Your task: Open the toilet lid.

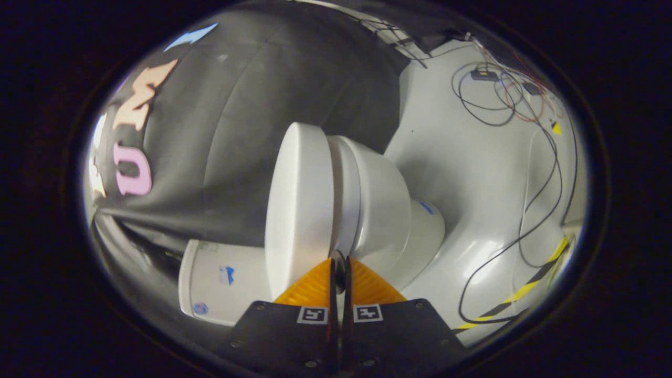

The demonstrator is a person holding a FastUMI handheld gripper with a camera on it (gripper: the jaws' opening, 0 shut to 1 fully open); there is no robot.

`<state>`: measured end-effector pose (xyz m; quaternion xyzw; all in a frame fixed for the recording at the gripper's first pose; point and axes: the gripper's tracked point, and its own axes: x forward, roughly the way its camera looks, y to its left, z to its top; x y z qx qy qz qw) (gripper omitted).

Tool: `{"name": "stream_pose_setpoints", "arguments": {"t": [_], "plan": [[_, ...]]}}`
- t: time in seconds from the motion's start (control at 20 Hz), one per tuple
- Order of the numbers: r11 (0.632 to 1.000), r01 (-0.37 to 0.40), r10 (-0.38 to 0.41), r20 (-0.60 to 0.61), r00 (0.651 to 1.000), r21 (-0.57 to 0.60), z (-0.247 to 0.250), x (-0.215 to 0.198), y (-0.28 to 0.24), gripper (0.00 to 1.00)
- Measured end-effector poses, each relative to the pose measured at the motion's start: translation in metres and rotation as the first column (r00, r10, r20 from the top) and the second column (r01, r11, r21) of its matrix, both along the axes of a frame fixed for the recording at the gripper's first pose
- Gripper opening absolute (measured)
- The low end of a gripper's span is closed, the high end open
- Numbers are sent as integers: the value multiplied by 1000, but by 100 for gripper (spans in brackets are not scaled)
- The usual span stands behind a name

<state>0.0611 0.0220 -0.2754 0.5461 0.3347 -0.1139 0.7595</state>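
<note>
White toilet lid [296, 210] edge just ahead of claw [339, 262]; claw fingers nearly closed, nothing held.

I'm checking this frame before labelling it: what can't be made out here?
- Gripper view: whether the claw pinches the lid edge; its nearly closed fingers cover the contact spot.
- Toilet bowl inside: hidden by the closed lid and seat.
- Tank: partly behind the lid and claw body.
- Cables on the floor: too small to trace their ends.
</note>
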Motion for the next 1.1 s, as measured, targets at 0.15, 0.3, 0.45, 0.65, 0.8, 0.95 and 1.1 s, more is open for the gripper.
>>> {"name": "stream_pose_setpoints", "arguments": {"t": [0.15,0.3,0.45,0.65,0.8,0.95,1.1], "plan": [[998,-53,53,7,999,-45,24,-3,8,2],[993,-86,85,-7,996,-77,30,0,12,2],[996,-70,70,-12,997,-62,37,-2,14,2],[990,-89,91,9,996,-111,57,2,16,2],[992,-64,69,37,997,-111,73,3,20,2],[991,-64,73,69,995,-116,90,7,26,2],[986,-85,98,82,992,-145,102,9,30,2]]}}
